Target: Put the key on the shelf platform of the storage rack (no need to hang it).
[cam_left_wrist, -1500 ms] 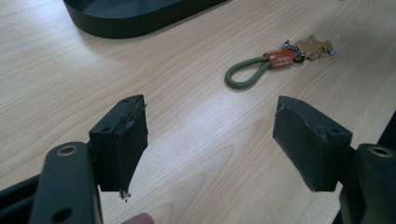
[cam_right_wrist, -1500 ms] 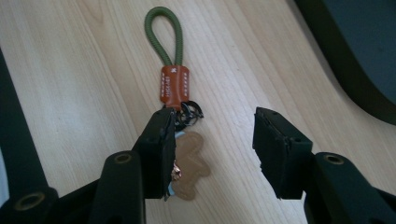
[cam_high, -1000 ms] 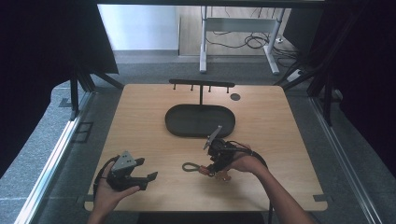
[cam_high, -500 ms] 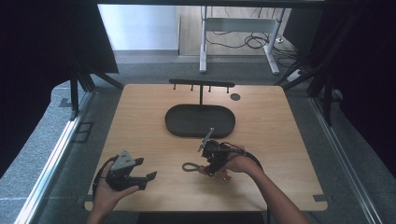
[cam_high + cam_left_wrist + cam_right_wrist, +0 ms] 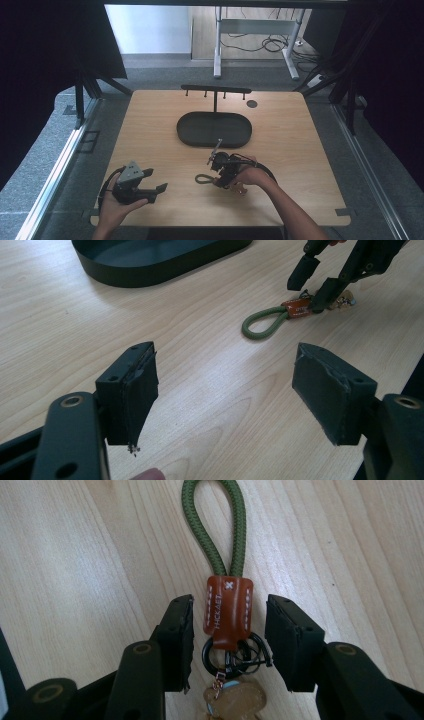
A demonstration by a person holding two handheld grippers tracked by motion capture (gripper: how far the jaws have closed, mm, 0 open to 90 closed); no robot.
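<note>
The right gripper (image 5: 229,630) stood low over the wooden table (image 5: 310,150), its jaws parted to a moderate gap on either side of a keychain (image 5: 227,615) and closed on nothing. The brown leather tab (image 5: 227,611) lay between the two pads with bare wood showing on both sides of it, so neither pad touched it. The green cord loop (image 5: 215,525) stretched away from the jaws, flat on the table, and a black ring (image 5: 235,655) with a pale charm (image 5: 235,697) lay at the near end. The keychain (image 5: 212,177) rested in front of the dark oval tray (image 5: 214,129), apart from it. The left gripper (image 5: 225,395) hung wide open and empty above bare wood near the table's front left corner, well apart from the keychain (image 5: 280,317).
</note>
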